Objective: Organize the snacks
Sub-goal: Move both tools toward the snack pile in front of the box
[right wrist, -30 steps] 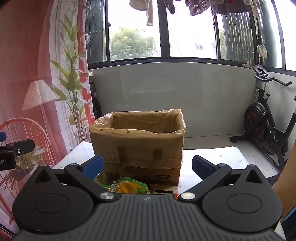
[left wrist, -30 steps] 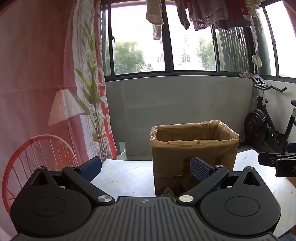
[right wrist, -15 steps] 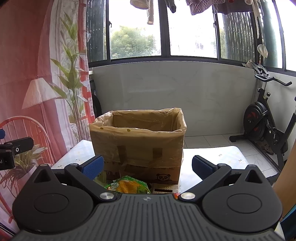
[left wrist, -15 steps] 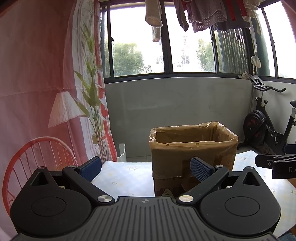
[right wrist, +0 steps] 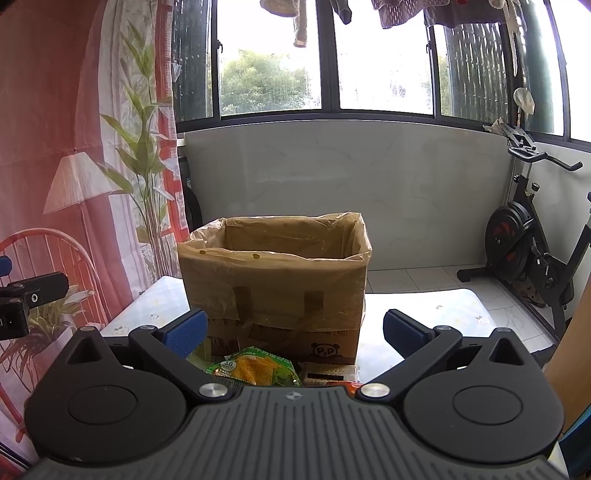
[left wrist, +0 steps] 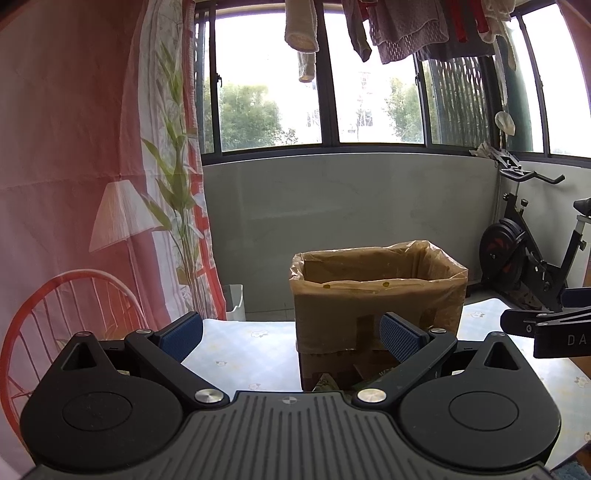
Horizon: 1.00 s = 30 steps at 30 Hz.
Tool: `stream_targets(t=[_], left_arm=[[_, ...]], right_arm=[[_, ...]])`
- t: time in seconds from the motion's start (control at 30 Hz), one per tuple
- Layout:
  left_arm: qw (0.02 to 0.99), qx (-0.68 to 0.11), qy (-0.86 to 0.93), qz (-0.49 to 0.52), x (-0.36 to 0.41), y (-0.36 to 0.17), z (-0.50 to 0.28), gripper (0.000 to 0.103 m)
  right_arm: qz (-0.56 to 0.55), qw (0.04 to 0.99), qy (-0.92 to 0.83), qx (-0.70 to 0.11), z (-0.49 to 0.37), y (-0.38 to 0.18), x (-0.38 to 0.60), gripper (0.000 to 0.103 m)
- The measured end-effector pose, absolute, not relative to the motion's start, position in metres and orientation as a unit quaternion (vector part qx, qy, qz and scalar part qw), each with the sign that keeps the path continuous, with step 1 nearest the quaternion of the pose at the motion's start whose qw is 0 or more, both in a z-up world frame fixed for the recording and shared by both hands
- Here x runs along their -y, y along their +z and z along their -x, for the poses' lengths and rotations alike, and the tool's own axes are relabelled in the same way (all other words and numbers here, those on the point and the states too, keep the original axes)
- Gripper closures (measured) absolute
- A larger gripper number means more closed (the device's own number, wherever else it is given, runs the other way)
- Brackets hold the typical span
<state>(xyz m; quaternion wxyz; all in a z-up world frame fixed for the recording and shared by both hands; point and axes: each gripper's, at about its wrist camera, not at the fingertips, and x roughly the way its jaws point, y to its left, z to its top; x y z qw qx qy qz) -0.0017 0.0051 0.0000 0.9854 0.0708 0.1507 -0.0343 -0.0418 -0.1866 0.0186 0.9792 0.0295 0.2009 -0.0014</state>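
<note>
With both sets of jaws spread wide and empty, the left gripper (left wrist: 291, 332) and right gripper (right wrist: 293, 330) face the lined box (right wrist: 275, 280) ahead, 2 snack packets (right wrist: 255, 369) just below, likely for loading.

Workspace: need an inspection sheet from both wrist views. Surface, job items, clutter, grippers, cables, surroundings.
Surface: table with pale floral-print cover.
Job's things: cardboard box, open-topped, lined with a plastic bag, upright; green-and-orange snack packet and a white packet in front of it, partly hidden by the gripper body.
Clutter: nothing seen.
Grippers: left gripper open, empty; right gripper open, empty, above the snacks.
Cables: nothing seen.
Surroundings: exercise bike, printed curtain, laundry above the windows.
</note>
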Motion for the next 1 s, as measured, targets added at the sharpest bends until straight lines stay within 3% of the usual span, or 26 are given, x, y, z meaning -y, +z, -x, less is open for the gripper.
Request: stream_targets(t=[1.0], left_arm=[[0.984,-0.158,-0.041,-0.071,-0.0085,-0.004,-0.0072,0.0]], right_arm=[[-0.032,0.977,0.0,-0.209,0.0441,0.0094,0.1864,0.0]])
